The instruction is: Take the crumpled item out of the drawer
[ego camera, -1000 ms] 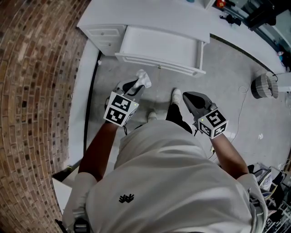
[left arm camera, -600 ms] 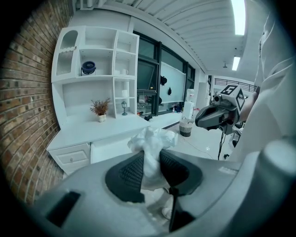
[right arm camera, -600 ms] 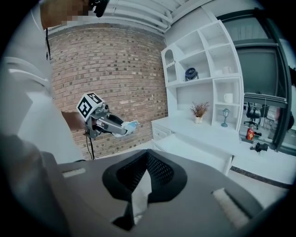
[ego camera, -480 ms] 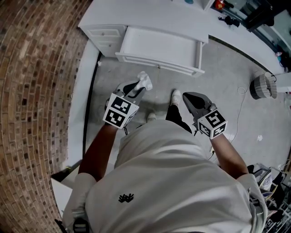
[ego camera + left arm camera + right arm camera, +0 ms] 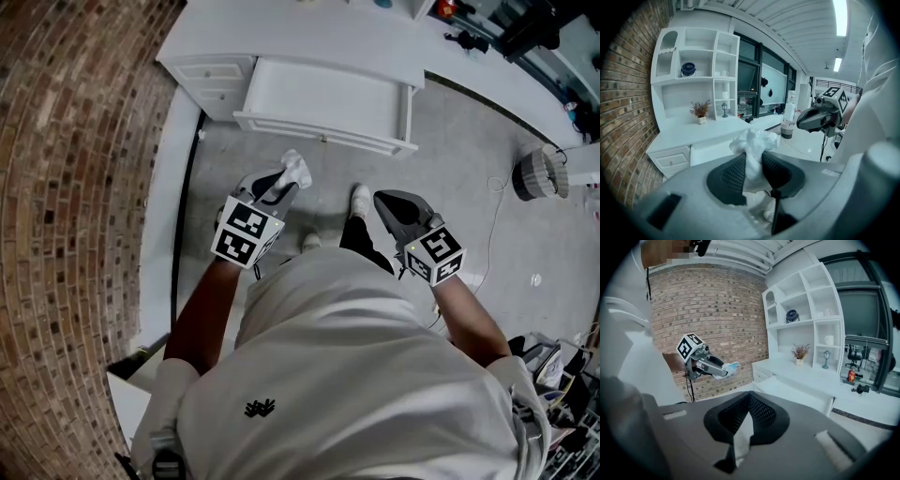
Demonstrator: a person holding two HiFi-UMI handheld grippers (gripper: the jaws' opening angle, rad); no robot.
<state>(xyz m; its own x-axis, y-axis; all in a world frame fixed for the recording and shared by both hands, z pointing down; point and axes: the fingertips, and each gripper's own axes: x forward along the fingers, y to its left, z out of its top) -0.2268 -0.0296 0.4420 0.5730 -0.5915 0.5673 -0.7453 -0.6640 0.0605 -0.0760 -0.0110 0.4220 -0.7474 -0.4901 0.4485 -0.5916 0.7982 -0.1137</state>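
Observation:
A crumpled white item [image 5: 296, 168] sticks up from between the pads of my left gripper [image 5: 284, 180], which is shut on it at waist height over the floor. In the left gripper view the crumpled item [image 5: 753, 146] fills the gap between the black ribbed pads [image 5: 731, 174]. The white drawer [image 5: 323, 98] stands pulled out of the desk ahead, and its inside looks bare. My right gripper [image 5: 383, 201] hovers to the right, its tips together on nothing. The right gripper view shows its shut gripper [image 5: 749, 395], the left gripper [image 5: 721, 370] and the drawer [image 5: 797, 391].
A brick wall [image 5: 75, 187] runs along the left. The white desk [image 5: 309, 33] with shelves [image 5: 701, 75] stands ahead, with small drawers [image 5: 217, 75] at its left. A wicker basket [image 5: 542, 175] and a cable [image 5: 497, 216] lie on the floor to the right. The person's shoe [image 5: 362, 198] is below.
Both grippers stay almost where they were, the left still holding the crumpled item. The drawer has drifted slightly up and left in the head view.

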